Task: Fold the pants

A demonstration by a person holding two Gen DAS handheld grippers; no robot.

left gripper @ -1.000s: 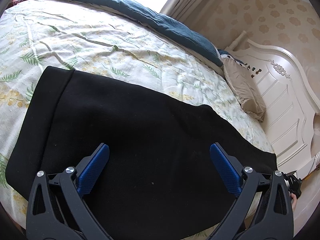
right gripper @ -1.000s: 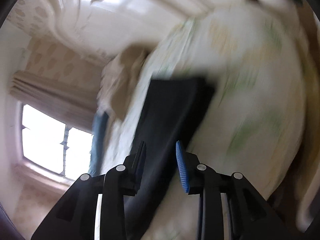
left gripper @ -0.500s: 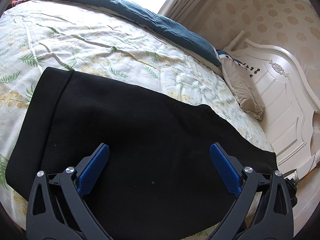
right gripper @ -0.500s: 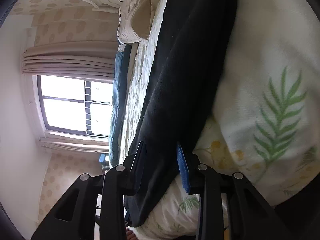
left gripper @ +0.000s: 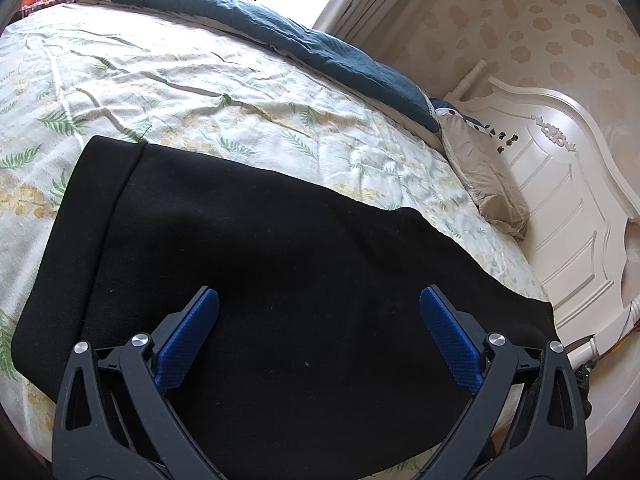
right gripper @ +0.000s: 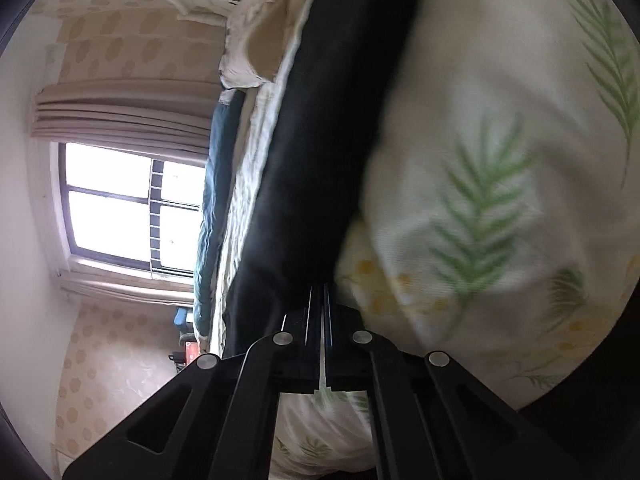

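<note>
So the black pants (left gripper: 280, 280) are lying flat across the middle of the bed (left gripper: 200, 92), on the leafy sheet. Left tongs (left gripper: 319, 344) hang wide apart over them at the bottom of the frame, gripping nothing. Right tongs (right gripper: 318, 300) are clamped tight on the pants' edge, bottom centre. Around: teal blanket (left gripper: 320, 48) top centre, beige pillow (left gripper: 484, 176) and white headboard (left gripper: 568, 208) at right.

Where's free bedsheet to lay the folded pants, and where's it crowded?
Free: the leaf-print sheet between the black pants and the rolled teal duvet, and left of the pants' hem. Crowded: the headboard corner, where the beige pillow meets the duvet. The near edge is covered by the pants.
</note>
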